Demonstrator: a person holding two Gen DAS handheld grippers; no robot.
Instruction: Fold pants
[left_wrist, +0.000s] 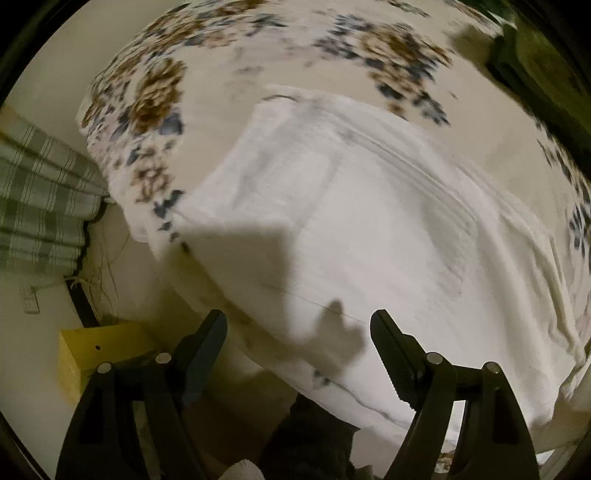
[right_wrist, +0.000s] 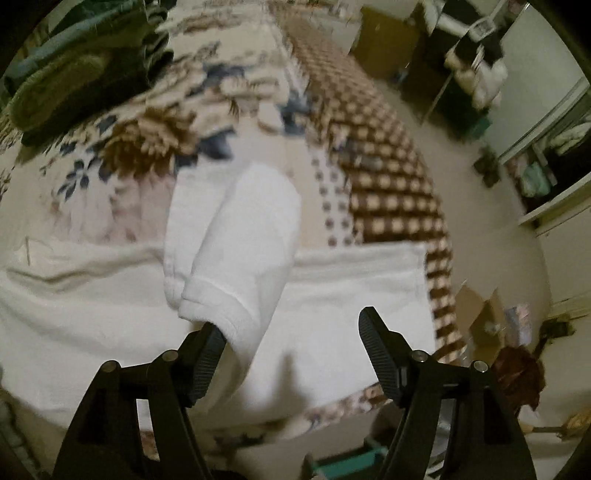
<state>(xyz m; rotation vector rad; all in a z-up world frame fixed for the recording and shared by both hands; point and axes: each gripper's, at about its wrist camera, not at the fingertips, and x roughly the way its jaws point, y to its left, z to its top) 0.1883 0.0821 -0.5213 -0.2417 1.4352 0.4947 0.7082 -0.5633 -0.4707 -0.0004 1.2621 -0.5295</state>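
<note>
White pants (left_wrist: 351, 221) lie spread on a floral bedspread (left_wrist: 221, 74). In the left wrist view my left gripper (left_wrist: 299, 321) is open and empty, held above the near edge of the pants. In the right wrist view the pants (right_wrist: 332, 295) lie flat, with a leg end folded back over them, its cuff (right_wrist: 218, 306) resting by my left finger (right_wrist: 210, 347). My right gripper (right_wrist: 291, 325) is open, jaws wide apart, with the cuff just touching one finger and not clamped.
The bed's edge runs close below both grippers. A green plaid cloth (left_wrist: 40, 192) and a yellow box (left_wrist: 99, 350) are at the left. Dark green clothes (right_wrist: 81, 59) lie at the far left of the bed. A checked blanket (right_wrist: 388, 166), shelves and cardboard boxes (right_wrist: 480, 314) are at right.
</note>
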